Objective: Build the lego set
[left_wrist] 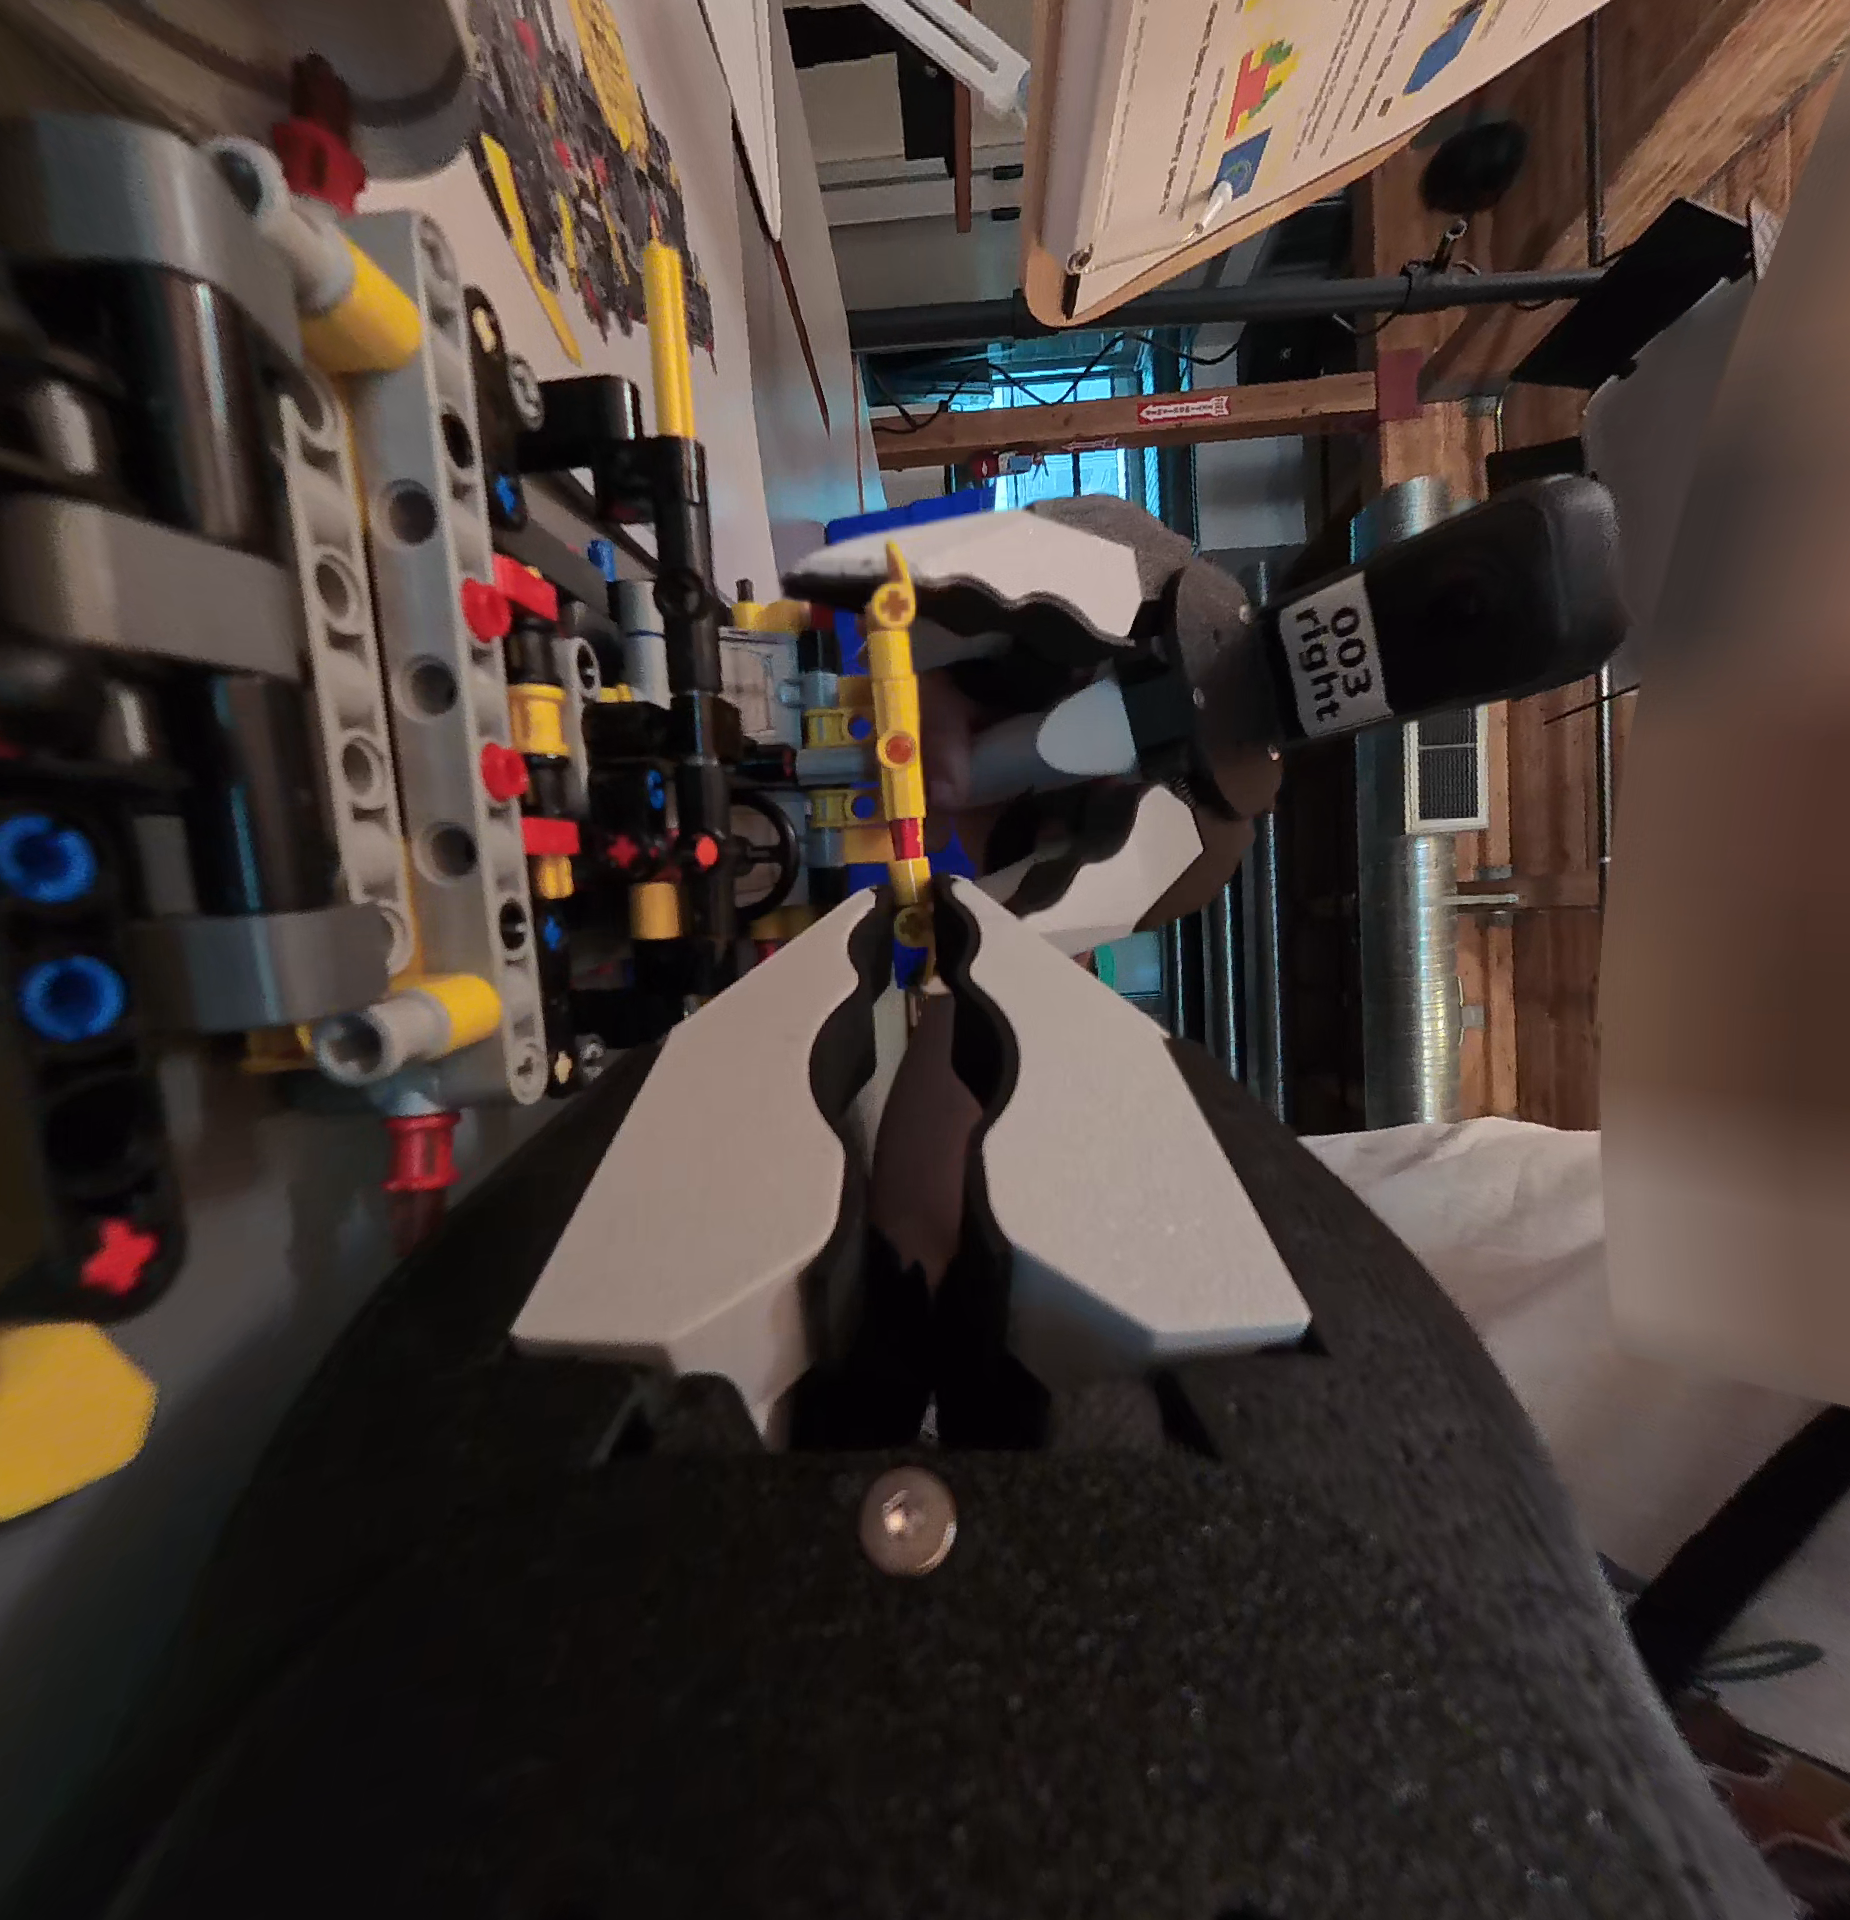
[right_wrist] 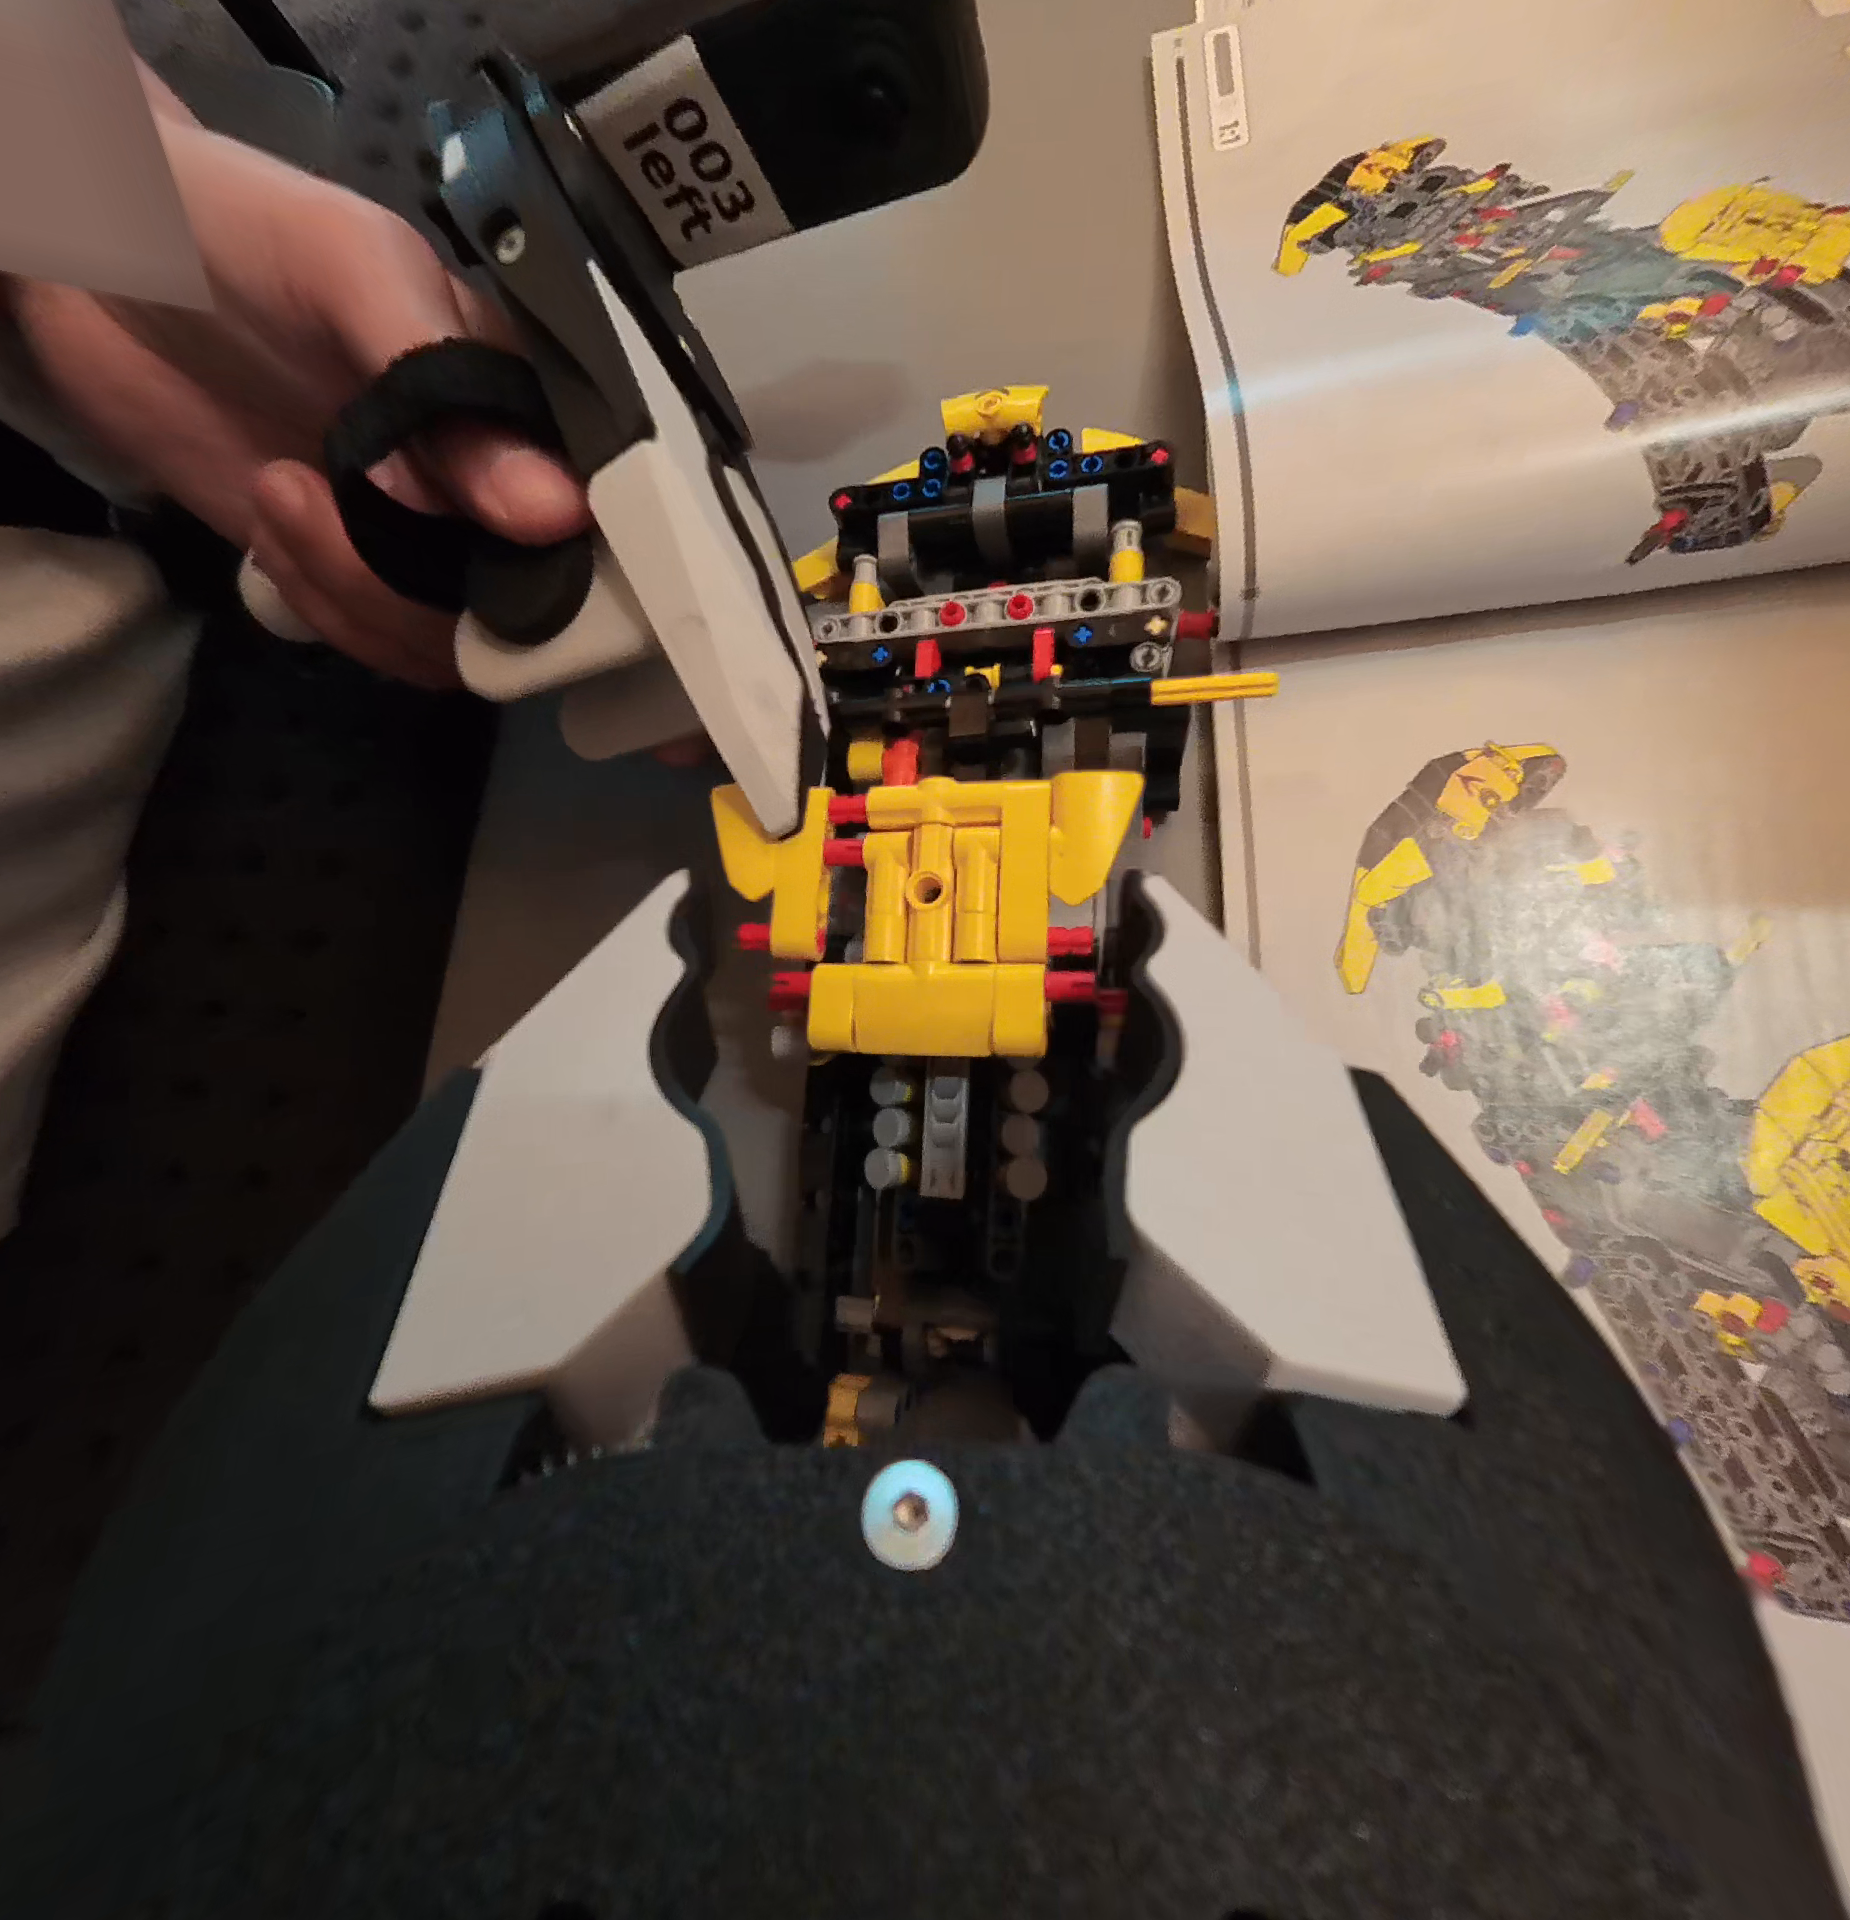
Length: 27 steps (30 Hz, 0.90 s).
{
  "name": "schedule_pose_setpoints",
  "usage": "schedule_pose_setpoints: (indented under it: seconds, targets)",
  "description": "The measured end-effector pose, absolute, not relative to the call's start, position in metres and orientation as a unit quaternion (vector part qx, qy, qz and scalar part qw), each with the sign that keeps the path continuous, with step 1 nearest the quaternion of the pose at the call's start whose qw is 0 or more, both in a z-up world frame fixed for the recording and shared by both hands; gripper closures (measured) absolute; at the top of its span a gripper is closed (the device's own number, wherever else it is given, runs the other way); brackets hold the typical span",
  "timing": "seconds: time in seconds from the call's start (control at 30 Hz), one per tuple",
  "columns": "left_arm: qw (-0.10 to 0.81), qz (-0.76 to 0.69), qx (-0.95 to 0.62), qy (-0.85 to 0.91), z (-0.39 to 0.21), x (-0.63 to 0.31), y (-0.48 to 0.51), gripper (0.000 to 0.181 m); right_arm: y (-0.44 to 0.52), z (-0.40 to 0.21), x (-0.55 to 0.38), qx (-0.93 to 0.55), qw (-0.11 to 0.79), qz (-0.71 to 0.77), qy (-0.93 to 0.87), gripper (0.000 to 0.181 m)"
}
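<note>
Two grippers work on one model. In the right wrist view, the right gripper (right_wrist: 926, 935) fills the lower half of the frame, its jaws spread wide on either side of the black and yellow lego model (right_wrist: 962, 935) at centre, apparently bracing it; whether the pads press its sides I cannot tell. Beyond, from upper left, the left gripper (right_wrist: 781, 800) slants down, held by a hand (right_wrist: 381, 499), its jaws closed on the yellow side piece (right_wrist: 765, 852), seemingly seating it. An open instruction booklet (right_wrist: 1523, 520) lies on the right, likely for reference.
</note>
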<state>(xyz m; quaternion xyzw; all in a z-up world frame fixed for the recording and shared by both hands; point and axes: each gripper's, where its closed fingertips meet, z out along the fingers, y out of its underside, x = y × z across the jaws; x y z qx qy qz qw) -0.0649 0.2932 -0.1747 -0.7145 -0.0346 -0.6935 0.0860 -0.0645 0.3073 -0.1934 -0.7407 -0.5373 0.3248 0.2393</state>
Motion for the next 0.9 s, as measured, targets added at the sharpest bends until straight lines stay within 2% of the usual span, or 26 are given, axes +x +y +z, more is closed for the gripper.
schedule_pose_setpoints:
  seconds: [0.1,0.17,0.23,0.33,0.77,0.9]
  targets:
    - [0.090,-0.693,-0.714,-0.032,-0.175,-0.064,0.294,0.174,0.312,-0.191,-0.066,-0.746,0.248,0.312,-0.533,0.084]
    - [0.091,-0.693,-0.714,-0.033,-0.175,-0.064,0.295,0.174,0.317,-0.190,-0.070,-0.739,0.268,0.300,-0.540,0.079]
    - [0.090,-0.693,-0.714,-0.033,-0.175,-0.063,0.296,0.174,0.315,-0.193,-0.075,-0.732,0.264,0.297,-0.554,0.083]
    - [0.087,-0.694,-0.714,-0.033,-0.175,-0.062,0.296,0.174,0.315,-0.199,-0.077,-0.729,0.259,0.289,-0.564,0.099]
    - [0.109,-0.688,-0.715,-0.051,-0.176,-0.060,0.299,0.174,0.316,-0.200,-0.076,-0.733,0.279,0.314,-0.535,0.102]
    - [0.091,-0.706,-0.698,-0.076,-0.175,-0.060,0.298,0.175,0.315,-0.198,-0.076,-0.727,0.284,0.330,-0.531,0.102]
